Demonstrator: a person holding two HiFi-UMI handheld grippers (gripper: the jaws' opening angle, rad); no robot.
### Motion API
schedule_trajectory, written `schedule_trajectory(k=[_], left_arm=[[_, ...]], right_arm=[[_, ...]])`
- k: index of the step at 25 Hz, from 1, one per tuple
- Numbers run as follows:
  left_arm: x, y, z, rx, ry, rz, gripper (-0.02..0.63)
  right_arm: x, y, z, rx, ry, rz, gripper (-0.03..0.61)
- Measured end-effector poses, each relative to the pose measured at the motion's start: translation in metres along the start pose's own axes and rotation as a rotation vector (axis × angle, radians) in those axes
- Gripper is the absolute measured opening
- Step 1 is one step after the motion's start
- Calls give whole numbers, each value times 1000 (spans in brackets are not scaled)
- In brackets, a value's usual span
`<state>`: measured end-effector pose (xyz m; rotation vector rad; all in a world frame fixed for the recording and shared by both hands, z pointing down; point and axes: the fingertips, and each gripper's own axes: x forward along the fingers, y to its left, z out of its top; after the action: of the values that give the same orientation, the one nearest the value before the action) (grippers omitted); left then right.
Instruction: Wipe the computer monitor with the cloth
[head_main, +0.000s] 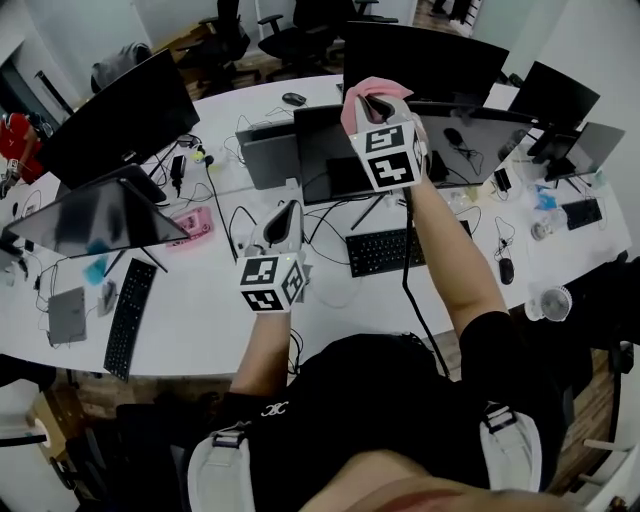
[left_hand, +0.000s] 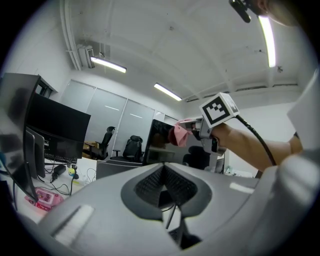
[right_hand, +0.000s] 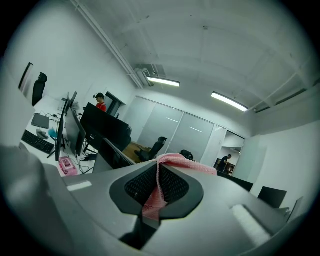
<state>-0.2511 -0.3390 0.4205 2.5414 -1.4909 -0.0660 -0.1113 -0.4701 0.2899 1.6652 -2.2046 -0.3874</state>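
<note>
Seen from the head view, a person in a dark top stands at a curved white desk (head_main: 200, 330) crowded with screens and cables, holding a gripper in each hand. The right gripper (head_main: 372, 103) is raised at about 12 o'clock from the picture's centre, with its marker cube facing the camera. Its fingers (right_hand: 140, 186) are clenched on a pink cloth (head_main: 352, 105). In the right gripper view, a strip of the cloth runs down between the ribbed pads and folds over the top of the right-hand finger.

The cloth sits at the upper edge of a dark computer monitor (head_main: 330, 155) that stands straight ahead of the person. In the left gripper view, the cloth lies over the screen's upper right corner. No view shows whether it presses on the glass.

The left gripper (head_main: 283, 225) hangs lower, near the centre of the head view and at about 7 o'clock from the right gripper, above bare desk. Its fingers (left_hand: 147, 184) are closed tip to tip with nothing held between them.

A black keyboard (head_main: 385, 250) lies at 3 o'clock from the left gripper, below the monitor. A second keyboard (head_main: 130, 315) lies at 9 o'clock, near a small pink object (head_main: 192, 226). More dark monitors stand around the desk, and office chairs stand beyond it at 12 o'clock.
</note>
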Motion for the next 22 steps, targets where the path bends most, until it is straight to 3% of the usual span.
schedule_trajectory(k=[7, 12, 22], left_arm=[[9, -28, 1, 32, 12, -10, 49], [14, -48, -1, 45, 18, 32, 49], [47, -119, -1, 45, -37, 102, 49]], right_arm=[[-11, -51, -25, 41, 15, -59, 11], [-22, -89, -45, 81, 10, -73, 9], [-42, -175, -88, 38, 8, -75, 11]])
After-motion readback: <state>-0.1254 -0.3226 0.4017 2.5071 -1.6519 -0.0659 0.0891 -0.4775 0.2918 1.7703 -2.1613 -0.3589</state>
